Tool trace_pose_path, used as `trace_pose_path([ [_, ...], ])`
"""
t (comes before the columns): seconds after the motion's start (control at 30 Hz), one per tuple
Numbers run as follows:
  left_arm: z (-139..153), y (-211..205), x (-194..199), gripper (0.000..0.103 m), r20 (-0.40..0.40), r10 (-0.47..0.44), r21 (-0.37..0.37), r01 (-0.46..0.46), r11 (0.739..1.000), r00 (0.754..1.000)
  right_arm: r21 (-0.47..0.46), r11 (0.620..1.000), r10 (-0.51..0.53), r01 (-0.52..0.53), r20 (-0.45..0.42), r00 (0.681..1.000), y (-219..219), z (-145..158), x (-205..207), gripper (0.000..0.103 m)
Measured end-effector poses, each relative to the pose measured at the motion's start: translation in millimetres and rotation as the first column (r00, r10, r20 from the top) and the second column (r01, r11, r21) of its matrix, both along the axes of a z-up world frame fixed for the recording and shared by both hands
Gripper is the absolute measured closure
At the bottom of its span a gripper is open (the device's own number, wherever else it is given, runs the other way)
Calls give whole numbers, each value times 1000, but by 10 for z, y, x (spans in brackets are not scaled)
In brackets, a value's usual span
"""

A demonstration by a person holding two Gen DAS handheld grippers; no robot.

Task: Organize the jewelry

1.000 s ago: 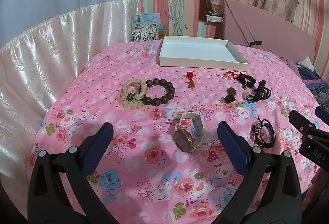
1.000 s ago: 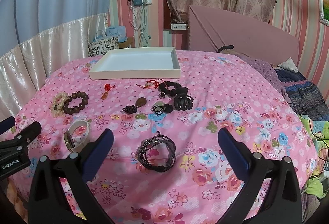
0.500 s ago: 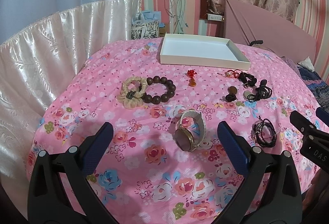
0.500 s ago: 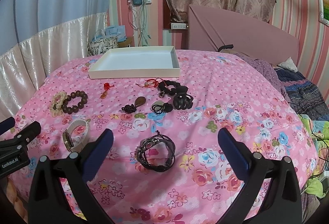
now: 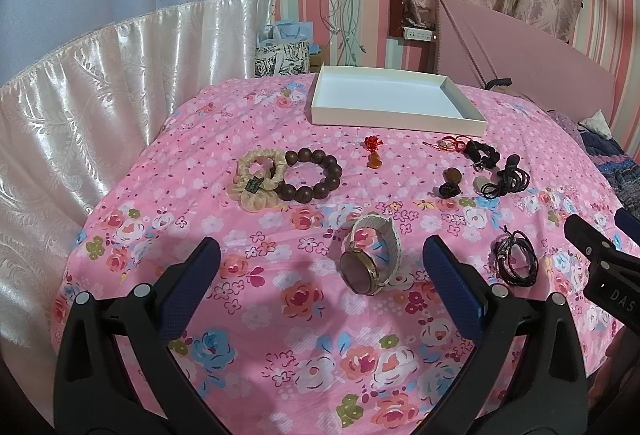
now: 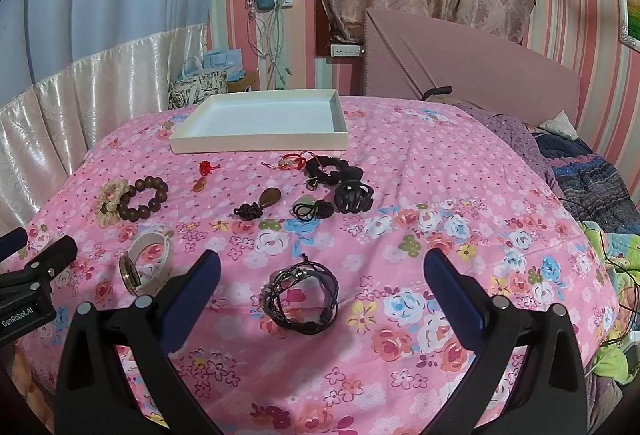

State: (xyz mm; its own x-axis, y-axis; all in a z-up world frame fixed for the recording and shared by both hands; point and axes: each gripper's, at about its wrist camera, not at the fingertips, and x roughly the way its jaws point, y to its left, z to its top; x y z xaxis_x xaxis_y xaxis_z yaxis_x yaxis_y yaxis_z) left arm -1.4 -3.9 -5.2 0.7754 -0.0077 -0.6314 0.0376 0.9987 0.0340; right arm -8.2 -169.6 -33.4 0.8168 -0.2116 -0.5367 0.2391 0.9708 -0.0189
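Both grippers — left gripper [image 5: 320, 275], right gripper [image 6: 320, 275] — hang released, holding nothing. One white tray [image 6: 256, 145] lies far; one watch [image 5: 370, 259], one bead bracelet [image 5: 314, 175], one scrunchie [image 5: 256, 185] nearer.

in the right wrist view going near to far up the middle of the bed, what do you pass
black cord bracelet → black looped cord with pale stone → black hair claw → red string charm → white tray
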Motion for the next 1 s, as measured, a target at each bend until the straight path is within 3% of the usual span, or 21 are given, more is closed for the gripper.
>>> trace_pose_path([
  [1.0, -59, 65, 120, 3, -18, -5, -6, 5, 1000, 1000, -1, 1000, -3, 3, -7, 1000, -3, -8, 11, 2],
])
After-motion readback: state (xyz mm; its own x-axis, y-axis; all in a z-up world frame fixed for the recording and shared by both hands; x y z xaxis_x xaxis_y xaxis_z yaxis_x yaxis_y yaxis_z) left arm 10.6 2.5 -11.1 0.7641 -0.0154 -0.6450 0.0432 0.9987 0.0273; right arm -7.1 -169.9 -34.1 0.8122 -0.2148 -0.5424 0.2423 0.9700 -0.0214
